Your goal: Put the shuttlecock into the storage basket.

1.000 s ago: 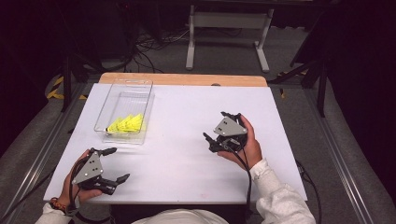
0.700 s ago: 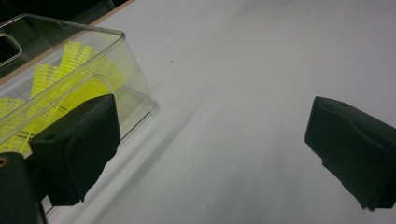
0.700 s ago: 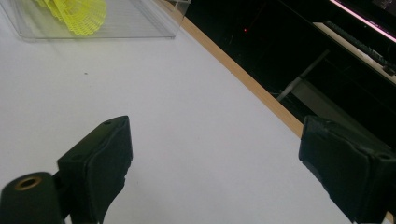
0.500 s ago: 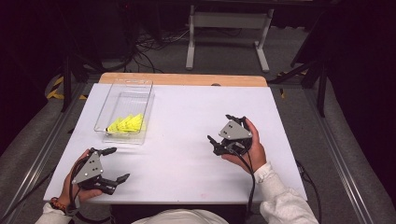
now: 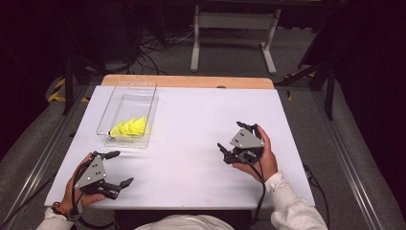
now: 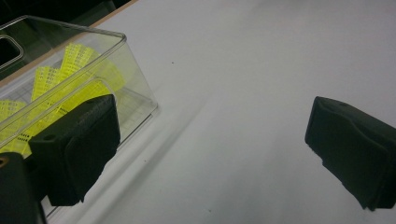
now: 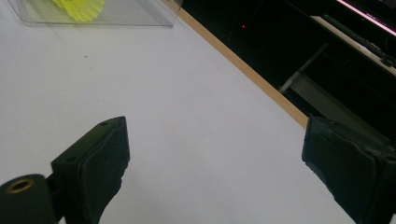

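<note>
Both pairs of jaws stand wide apart and hold nothing. The left gripper [image 5: 116, 168] rests at the bench's near left corner, just short of the clear tray [image 5: 106, 125]; the right gripper [image 5: 235, 143] sits toward the near right edge. The yellow shuttlecocks [image 5: 129, 127] lie in the tray's near end. A reach in could likely catch the tray's thin wall and slide or tip it, or crush the skirts.

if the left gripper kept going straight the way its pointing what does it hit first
Probably bare table. The left gripper has open jaws; the clear bin of yellow shuttlecocks lies off beside one jaw, not between them. Depth is uncertain.
</note>
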The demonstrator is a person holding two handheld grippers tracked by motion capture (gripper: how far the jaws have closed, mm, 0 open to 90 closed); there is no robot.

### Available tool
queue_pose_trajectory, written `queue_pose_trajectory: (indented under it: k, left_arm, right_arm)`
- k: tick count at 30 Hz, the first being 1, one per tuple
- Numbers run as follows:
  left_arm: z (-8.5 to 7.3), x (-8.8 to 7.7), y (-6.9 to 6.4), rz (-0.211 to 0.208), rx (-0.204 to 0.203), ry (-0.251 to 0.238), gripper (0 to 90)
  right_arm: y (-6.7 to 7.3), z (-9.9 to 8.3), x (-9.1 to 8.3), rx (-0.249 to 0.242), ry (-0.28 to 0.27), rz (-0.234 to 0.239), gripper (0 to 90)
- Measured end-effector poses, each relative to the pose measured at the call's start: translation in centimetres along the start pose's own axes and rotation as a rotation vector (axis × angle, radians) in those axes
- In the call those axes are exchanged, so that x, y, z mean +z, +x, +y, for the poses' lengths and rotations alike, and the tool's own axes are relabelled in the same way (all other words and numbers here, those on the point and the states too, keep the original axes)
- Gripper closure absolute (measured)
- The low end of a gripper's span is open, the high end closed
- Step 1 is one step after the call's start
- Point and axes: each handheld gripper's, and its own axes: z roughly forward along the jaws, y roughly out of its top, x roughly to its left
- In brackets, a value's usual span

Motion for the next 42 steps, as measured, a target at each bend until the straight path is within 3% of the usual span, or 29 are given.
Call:
queue_pose_trajectory:
  k: [42]
  left_arm:
    - [0.1, 0.4, 0.3, 0.001, 0.001, -0.003, 4.2]
  right_arm:
    - [0.0, -3.8, -1.8, 0.014, 0.023, -0.015, 8.3]
